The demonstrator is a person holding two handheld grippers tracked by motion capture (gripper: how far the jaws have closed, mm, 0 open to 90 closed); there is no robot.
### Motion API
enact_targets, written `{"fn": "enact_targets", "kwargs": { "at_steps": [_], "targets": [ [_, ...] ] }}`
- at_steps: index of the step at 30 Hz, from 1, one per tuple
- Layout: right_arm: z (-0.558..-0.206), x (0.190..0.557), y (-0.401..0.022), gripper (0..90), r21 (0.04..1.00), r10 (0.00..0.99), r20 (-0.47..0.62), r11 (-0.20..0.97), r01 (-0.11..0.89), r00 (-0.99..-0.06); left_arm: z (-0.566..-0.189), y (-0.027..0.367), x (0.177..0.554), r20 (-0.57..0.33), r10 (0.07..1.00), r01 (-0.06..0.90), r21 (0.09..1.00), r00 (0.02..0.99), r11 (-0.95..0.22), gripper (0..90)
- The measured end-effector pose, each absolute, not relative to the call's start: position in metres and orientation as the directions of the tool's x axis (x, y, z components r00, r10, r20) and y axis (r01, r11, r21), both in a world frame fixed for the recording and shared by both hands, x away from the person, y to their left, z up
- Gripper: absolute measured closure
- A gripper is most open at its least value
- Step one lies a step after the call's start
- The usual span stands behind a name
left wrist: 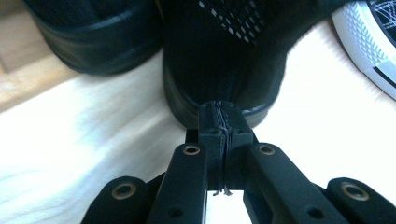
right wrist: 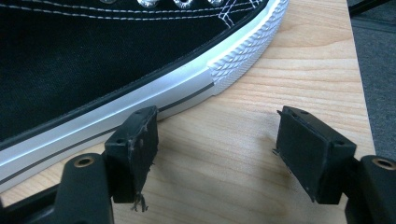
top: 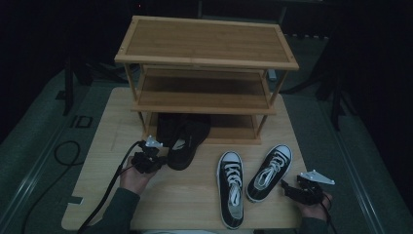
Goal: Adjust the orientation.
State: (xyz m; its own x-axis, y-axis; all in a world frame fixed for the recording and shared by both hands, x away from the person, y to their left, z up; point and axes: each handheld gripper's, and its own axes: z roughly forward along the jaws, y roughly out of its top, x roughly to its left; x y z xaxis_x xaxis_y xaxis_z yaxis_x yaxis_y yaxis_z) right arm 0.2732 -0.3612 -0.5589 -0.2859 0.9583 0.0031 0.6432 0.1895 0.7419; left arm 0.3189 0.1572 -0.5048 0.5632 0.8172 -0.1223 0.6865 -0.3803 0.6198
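Observation:
A black slip-on shoe (top: 183, 147) lies tilted in front of the rack's lowest shelf, toe toward it. My left gripper (top: 152, 157) sits at its heel. In the left gripper view the pads (left wrist: 220, 122) are pressed together right at the heel of this shoe (left wrist: 219, 56), pinching its back edge. A second black shoe (left wrist: 93, 42) stands to its left, on the lowest shelf (top: 234, 131). Two black-and-white sneakers (top: 231, 187) (top: 270, 170) lie on the table. My right gripper (top: 292, 189) stands open beside the right sneaker (right wrist: 93, 56), its left pad (right wrist: 135, 149) next to the white sole.
A three-tier bamboo shoe rack (top: 204, 44) stands at the back of the wooden table (top: 97, 185); its upper two shelves are bare. Cables trail off the table's left side (top: 68, 153). The table's right edge (right wrist: 359, 84) is close to my right gripper.

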Motion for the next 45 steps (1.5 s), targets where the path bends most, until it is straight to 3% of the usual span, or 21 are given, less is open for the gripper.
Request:
{"fn": "enact_targets", "kwargs": {
  "at_steps": [19,30,45],
  "targets": [
    [-0.559,0.273,-0.361,29.1,0.742,0.958,0.002,0.19,0.643,-0.285,-0.518,0.13,0.313,-0.115,0.791,0.662,0.626,0.601,-0.412,89.3],
    [-0.559,0.273,-0.361,29.1,0.742,0.958,0.003,0.189,0.643,-0.285,-0.51,0.115,0.327,-0.131,0.778,0.643,0.655,0.615,-0.398,89.6],
    [-0.559,0.273,-0.361,29.1,0.742,0.958,0.002,0.19,0.643,-0.286,-0.505,0.098,0.33,-0.03,0.762,0.603,0.632,0.646,-0.486,88.4]
  ]
}}
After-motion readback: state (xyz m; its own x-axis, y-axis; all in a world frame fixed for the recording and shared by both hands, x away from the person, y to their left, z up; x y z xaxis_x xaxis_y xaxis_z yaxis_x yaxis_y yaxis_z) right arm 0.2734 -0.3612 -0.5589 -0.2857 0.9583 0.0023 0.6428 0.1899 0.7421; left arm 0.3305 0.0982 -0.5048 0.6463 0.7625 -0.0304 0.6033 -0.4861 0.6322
